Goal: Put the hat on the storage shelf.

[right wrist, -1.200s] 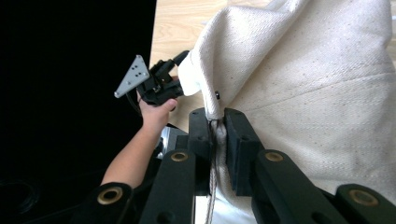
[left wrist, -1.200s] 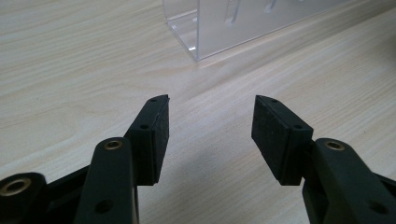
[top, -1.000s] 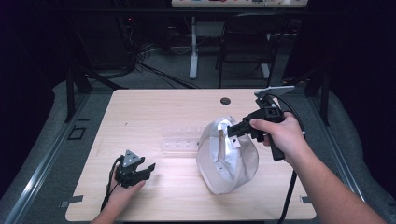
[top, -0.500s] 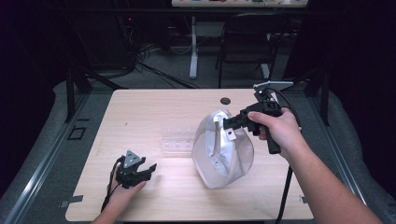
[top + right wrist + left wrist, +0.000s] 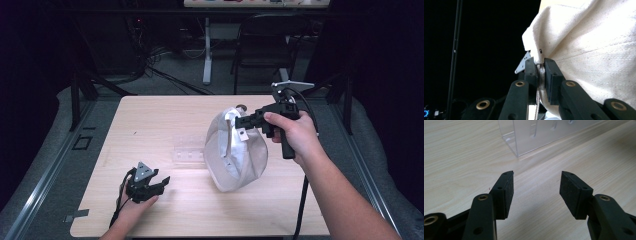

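On the right side of the counter: the right gripper (image 5: 243, 121) is up in the air, held level and pointing toward the left of the high view, forearm coming in from the bottom right corner.
Right grip: jaws pinched together on the rim of the white cloth bag (image 5: 235, 150); in the right gripper view you can see the fabric edge (image 5: 540, 58) squeezed between the two pads.
Bag: hangs from that pinch, top lifted, bottom sagging down onto the wood counter (image 5: 165, 112) a bit right of center. Mouth is turned toward the left, looks partly open.
Left hand: parked low at the front left of the counter, wrist coming in from the bottom edge, left gripper (image 5: 159, 182) aimed up and right toward the middle.
Left grip: jaws apart, nothing between them, just bare wood in the gap in the left gripper view (image 5: 536, 187).
In between: a clear plastic tray (image 5: 189, 150) lies flat just left of the bag, touching or nearly so, can't tell which. It sits ahead of the left gripper, near it but apart.
Other stuff: small dark round thing (image 5: 242, 106) at the far side of the counter, peeking out behind the bag. Black cable (image 5: 300, 200) trails down from the right gripper.
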`<state>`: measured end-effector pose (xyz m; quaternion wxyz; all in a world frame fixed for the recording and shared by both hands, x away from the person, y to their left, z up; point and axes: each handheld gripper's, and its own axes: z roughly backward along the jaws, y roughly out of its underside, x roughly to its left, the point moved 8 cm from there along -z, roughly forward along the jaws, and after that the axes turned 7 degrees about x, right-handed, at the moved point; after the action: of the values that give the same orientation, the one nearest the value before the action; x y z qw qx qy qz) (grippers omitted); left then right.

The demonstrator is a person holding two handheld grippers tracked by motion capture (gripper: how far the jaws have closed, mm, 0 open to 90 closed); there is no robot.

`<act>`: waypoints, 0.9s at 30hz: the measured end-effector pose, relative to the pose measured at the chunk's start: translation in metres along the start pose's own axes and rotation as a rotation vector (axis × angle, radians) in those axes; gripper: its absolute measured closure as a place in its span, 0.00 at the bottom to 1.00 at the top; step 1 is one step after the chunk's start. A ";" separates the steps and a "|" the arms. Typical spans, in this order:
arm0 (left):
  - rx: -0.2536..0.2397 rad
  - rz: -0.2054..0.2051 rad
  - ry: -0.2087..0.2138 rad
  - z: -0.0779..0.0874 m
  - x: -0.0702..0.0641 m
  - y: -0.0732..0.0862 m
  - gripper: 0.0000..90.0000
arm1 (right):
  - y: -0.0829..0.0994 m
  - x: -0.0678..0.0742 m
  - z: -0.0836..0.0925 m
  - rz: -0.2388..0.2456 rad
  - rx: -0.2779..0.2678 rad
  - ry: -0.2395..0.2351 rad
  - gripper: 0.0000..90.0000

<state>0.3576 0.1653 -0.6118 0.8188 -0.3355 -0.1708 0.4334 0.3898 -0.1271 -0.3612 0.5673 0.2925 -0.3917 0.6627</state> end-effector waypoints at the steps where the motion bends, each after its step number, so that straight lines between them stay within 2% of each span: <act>1: -0.010 -0.003 0.006 0.001 -0.003 -0.001 0.50 | -0.003 0.002 0.000 0.013 -0.018 -0.015 0.91; 6: -0.028 -0.010 0.015 0.002 -0.007 -0.004 0.49 | -0.009 0.004 0.000 0.028 -0.051 -0.039 0.91; 10: -0.056 -0.029 0.027 0.004 -0.013 -0.009 0.49 | -0.015 0.005 -0.004 0.050 -0.080 -0.058 0.91; 11: -0.078 -0.037 0.040 0.007 -0.017 -0.013 0.49 | -0.018 0.005 -0.006 0.059 -0.096 -0.074 0.91; 14: -0.093 -0.053 0.051 0.009 -0.023 -0.017 0.49 | -0.020 0.005 -0.007 0.066 -0.111 -0.076 0.91; 17: -0.114 -0.091 0.095 0.013 -0.041 -0.027 0.48 | -0.025 0.004 -0.008 0.064 -0.136 -0.093 0.91; 21: -0.146 -0.150 0.097 0.016 -0.061 -0.040 0.45 | -0.030 0.005 -0.009 0.054 -0.157 -0.118 0.91; 23: -0.154 -0.191 0.111 0.014 -0.076 -0.050 0.45 | -0.032 0.007 -0.009 0.047 -0.172 -0.137 0.91; 25: -0.153 -0.217 0.113 0.011 -0.086 -0.057 0.45 | -0.034 0.007 -0.008 0.044 -0.180 -0.141 0.91; 26: -0.153 -0.217 0.113 0.011 -0.086 -0.057 0.45 | -0.034 0.007 -0.008 0.044 -0.180 -0.141 0.91; 27: -0.163 -0.238 0.109 0.007 -0.097 -0.065 0.45 | -0.036 0.007 -0.008 0.039 -0.194 -0.143 0.91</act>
<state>0.3374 0.0620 -0.5600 0.8425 -0.4015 -0.1993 0.2989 0.4242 -0.1148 -0.3526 0.5506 0.2750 -0.4992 0.6099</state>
